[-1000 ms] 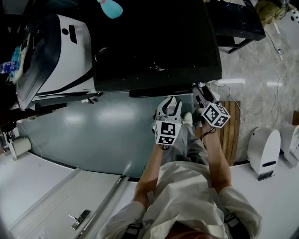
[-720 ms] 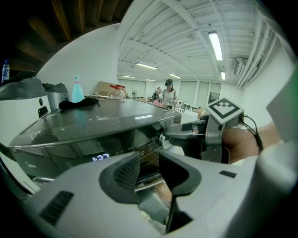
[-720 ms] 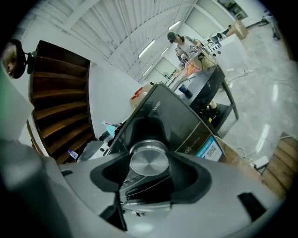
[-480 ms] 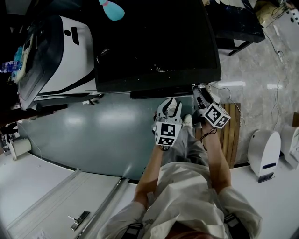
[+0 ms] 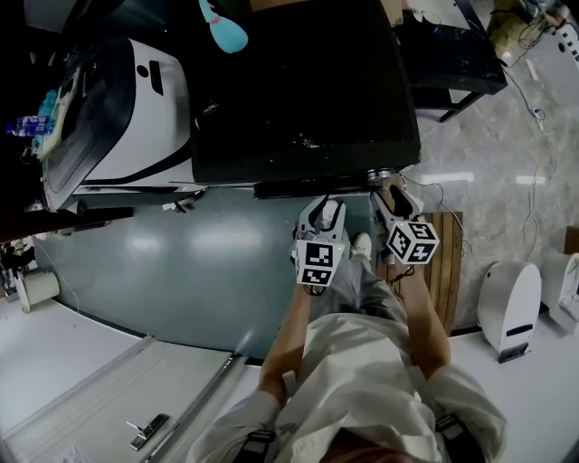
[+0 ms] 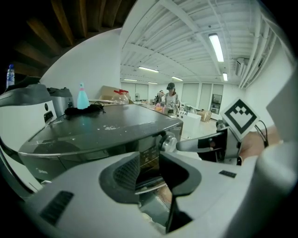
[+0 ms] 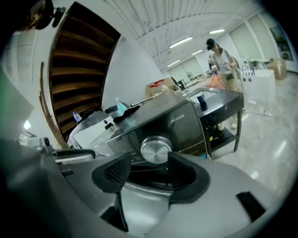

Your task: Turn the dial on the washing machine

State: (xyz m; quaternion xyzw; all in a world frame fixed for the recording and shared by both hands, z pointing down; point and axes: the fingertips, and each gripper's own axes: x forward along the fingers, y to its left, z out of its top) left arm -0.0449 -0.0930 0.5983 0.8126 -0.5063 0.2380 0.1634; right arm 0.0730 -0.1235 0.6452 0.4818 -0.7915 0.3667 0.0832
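Observation:
The dark washing machine (image 5: 308, 90) stands in front of me, and its silver dial (image 7: 156, 148) sits on the front panel near the right corner. My right gripper (image 5: 382, 184) is at the dial. Its jaws have just been closing, and the dial lies at the fingertips (image 7: 150, 160) with a small gap still showing on the left side. The left gripper view shows one right finger (image 6: 200, 142) reaching the dial (image 6: 168, 142). My left gripper (image 5: 323, 210) hovers open beside it, facing the control panel (image 6: 149, 155), with nothing between its pads.
A white appliance (image 5: 127, 108) stands left of the machine, and a teal bottle (image 5: 224, 27) sits on the machine's top. A dark table (image 5: 452, 45) is to the right. On the floor are a wooden slat board (image 5: 448, 253) and a white device (image 5: 505, 303). A person (image 7: 221, 60) works far off.
The right gripper has rolled a little and shifted slightly at the machine's front edge, and its marker cube now faces differently. The left gripper has barely moved.

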